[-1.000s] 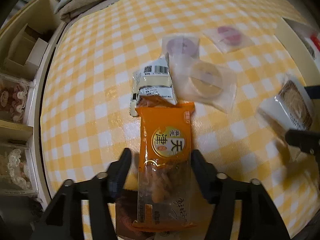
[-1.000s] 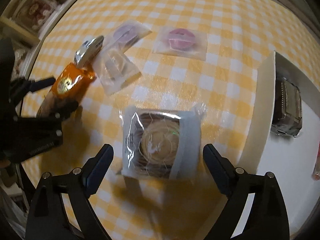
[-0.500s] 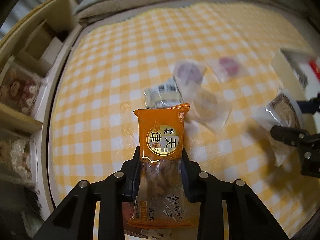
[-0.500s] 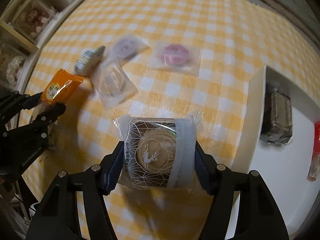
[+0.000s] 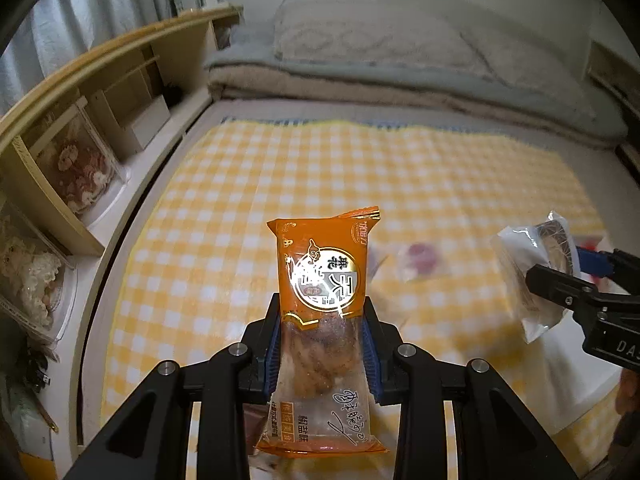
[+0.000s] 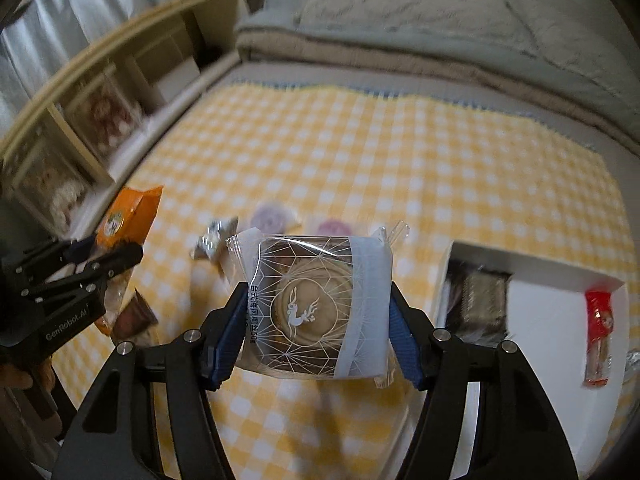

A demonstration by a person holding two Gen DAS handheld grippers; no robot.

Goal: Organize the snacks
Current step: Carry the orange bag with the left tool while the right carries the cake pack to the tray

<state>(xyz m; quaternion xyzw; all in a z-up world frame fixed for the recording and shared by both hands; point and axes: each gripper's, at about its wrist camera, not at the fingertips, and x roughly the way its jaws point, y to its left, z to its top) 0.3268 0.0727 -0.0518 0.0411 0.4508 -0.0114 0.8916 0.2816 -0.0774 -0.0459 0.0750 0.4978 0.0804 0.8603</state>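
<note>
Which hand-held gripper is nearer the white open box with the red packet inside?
Right. The right hand-held gripper, clamping a clear-wrapped round pastry, hangs just beside the white open box. The left hand-held gripper holds an orange snack packet across the cloth.

Shelf (image 5: pixel 80 128) left of cloth (image 5: pixel 360 184), bedding (image 5: pixel 400 64) behind, box (image 6: pixel 532 276) right

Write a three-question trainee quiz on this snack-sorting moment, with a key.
1. True or false: the left tool grips an orange snack packet.
2. What animal is printed on the pastry packet in the right tool?
3. Where does the red packet lie: A) on the checked cloth, B) in the white box?

Key: 1 true; 2 a rabbit; 3 B.
</note>
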